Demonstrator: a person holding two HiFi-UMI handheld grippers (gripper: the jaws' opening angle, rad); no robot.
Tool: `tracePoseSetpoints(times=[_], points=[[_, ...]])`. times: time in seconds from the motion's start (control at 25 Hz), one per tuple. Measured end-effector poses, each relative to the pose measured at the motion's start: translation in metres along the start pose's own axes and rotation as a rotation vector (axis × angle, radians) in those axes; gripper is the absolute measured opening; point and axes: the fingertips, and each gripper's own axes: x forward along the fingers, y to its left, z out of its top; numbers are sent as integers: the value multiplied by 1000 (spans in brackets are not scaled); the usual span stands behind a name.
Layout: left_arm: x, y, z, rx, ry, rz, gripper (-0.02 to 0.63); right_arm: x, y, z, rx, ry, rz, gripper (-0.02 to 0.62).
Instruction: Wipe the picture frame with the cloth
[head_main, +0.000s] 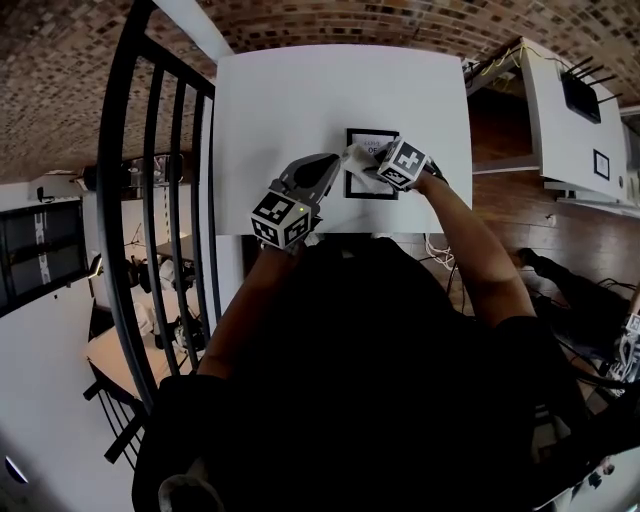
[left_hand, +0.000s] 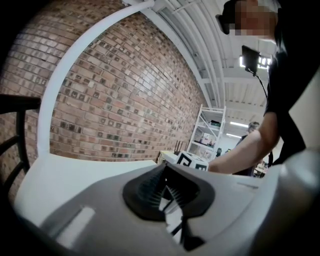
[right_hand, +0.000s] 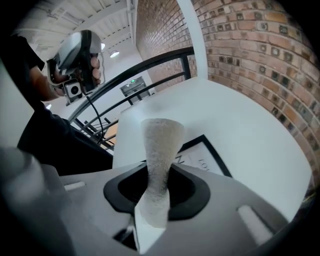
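Observation:
A black-edged picture frame (head_main: 368, 188) lies flat on the white table (head_main: 280, 100), near its front edge. My right gripper (head_main: 375, 167) is over the frame, shut on a pale cloth (head_main: 355, 154). In the right gripper view the cloth (right_hand: 161, 145) sticks up out of the right gripper (right_hand: 158, 172), with the frame (right_hand: 206, 150) just beyond it. My left gripper (head_main: 335, 166) reaches the frame's left edge. Its tips (left_hand: 166, 186) meet, and a sliver of the frame shows below them. Whether it touches the frame, I cannot tell.
A black metal railing (head_main: 150, 200) runs close along the table's left side. A white desk (head_main: 560, 120) carrying a router stands to the right, with cables on the floor below it. A brick wall (left_hand: 125, 90) rises behind the table.

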Motion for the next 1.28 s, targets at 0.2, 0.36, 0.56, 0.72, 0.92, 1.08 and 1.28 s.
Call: tracePoseSetpoints(times=[0.2,0.36,0.56,0.72,0.92,1.08,1.28], points=[[9,-2,-6,-9,24,4,-1,-18,-56,6,-110,75,-192,101],[12,-3,-9,-17,39,8,-1,-30,-75,29,-240,132,-281,101],[14,-1,-16,-21,55,19,-1,-24,-89,30,-304,206,-315,101],[15,-2,-16,-23,56,17,-1,-11,-84,19,-319,248,-286,101],[12,-1,-19,-22,62,17,0,-1,-70,11,-303,249,-252,101],[12,0,-21,-26,64,13,0,6,-54,6,-294,242,-220,101],[13,-7,-22,-25,67,0,0,12,-32,-5,-280,234,-191,101]])
